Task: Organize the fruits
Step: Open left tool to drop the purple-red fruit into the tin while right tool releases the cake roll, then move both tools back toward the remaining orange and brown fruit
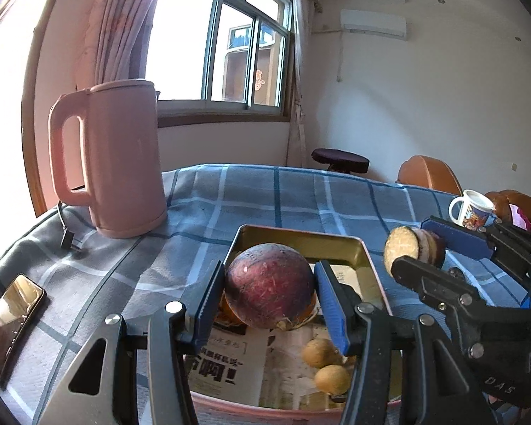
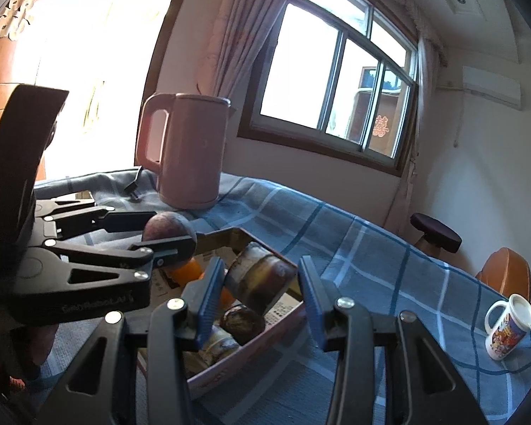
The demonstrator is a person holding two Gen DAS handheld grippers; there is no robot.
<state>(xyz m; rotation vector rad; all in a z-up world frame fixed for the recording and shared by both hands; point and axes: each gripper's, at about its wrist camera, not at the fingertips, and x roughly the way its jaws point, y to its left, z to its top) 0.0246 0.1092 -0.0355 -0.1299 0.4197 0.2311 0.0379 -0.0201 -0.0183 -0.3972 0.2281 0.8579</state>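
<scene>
My left gripper (image 1: 269, 295) clamped on round purple fruit (image 1: 268, 285), held above tin tray (image 1: 368, 258) lined w/ newspaper. Two small tan fruits (image 1: 327, 366) lie in tray's near corner; orange fruit (image 2: 187, 271) under purple one. My right gripper (image 2: 260, 292) w/ jaws apart, gripping nothing; cut purple-skinned piece (image 2: 260, 278) sits btwn blue pads, contact unclear, over tray's right rim. Pink kettle (image 1: 124, 159) stands far-left on bench w/ plaid cloth (image 1: 301, 194), phone (image 1: 10, 322) near left edge, mug (image 2: 509, 326) well apart at right.
</scene>
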